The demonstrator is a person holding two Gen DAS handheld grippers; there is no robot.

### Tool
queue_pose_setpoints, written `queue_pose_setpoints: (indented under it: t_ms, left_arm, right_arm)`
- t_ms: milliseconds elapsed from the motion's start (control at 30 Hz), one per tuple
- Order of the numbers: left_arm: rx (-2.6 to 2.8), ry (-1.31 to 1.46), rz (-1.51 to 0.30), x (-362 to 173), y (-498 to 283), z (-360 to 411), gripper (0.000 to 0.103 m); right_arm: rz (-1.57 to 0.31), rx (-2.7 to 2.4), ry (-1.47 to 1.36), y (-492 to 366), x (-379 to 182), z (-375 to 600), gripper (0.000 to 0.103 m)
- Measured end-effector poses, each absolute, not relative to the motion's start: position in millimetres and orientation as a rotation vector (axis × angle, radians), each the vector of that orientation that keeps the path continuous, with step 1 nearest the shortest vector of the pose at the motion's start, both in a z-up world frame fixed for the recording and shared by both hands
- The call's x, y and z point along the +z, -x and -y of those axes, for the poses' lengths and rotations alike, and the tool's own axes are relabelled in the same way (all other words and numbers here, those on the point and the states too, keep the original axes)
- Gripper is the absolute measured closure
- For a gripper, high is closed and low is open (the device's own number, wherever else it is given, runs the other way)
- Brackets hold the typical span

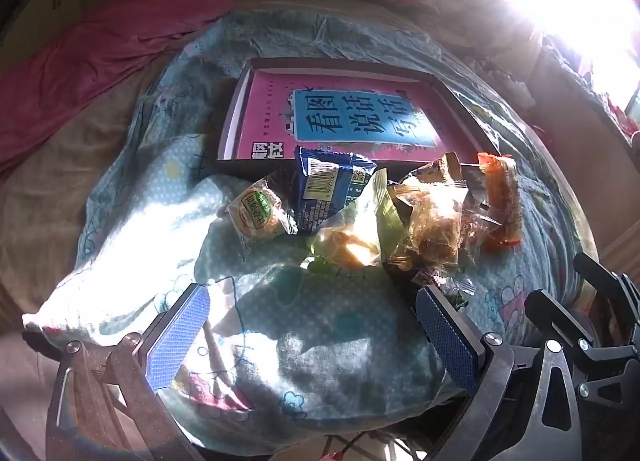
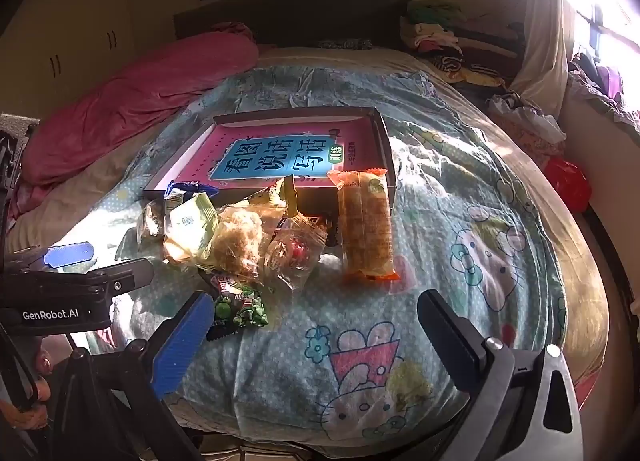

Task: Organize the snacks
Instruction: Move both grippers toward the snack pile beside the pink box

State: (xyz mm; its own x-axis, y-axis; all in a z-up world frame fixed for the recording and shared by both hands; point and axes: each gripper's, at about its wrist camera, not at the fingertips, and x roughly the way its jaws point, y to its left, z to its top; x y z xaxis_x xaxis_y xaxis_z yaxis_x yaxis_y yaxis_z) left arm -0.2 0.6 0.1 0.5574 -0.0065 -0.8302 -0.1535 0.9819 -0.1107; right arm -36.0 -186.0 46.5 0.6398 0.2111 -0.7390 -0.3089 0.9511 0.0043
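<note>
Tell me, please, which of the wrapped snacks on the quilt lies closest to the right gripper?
The small green-and-black printed packet, beside the right gripper; the other snacks lie farther back, nearer the box.

A: Box (image 2: 382,141) on the quilt (image 2: 440,221), mid-bed, book (image 2: 280,157) inside.
B: Snacks (image 2: 240,241)?
A: Piled just before the box's near wall. Long packet (image 2: 366,225) rightmost, small bag (image 2: 236,307) nearest the camera. Pillow (image 2: 140,101) far left.

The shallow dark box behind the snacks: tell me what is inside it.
Inside the box lies a pink book with a blue title panel, face up, nearly filling it. Snack packets piled in front hide its near edge; anything beneath the book is hidden.
</note>
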Motion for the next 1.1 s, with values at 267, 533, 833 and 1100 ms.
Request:
queue_pose_setpoints:
  t_ms: [267, 533, 833, 1100]
  left_arm:
    - [0.096, 0.168, -0.966, 3.8, -0.1, 3.7, 0.0]
    - [0.094, 0.184, -0.953, 5.5, 0.4, 0.1, 0.0]
    - [0.1, 0.181, -0.939, 8.3, 1.0, -2.8, 0.0]
    - [0.099, 0.182, -0.936, 8.5, 0.9, -3.1, 0.0]
  right_arm:
    - [-0.809, 0.293, 0.118, 43.6, 52.8, 182.7, 0.0]
    - [-0.818, 0.305, 0.112, 38.3, 51.8, 189.1, 0.0]
    - [-0.817, 0.304, 0.111, 37.6, 53.1, 188.1, 0.0]
    - [-0.813, 0.303, 0.11, 38.2, 54.3, 188.0, 0.0]
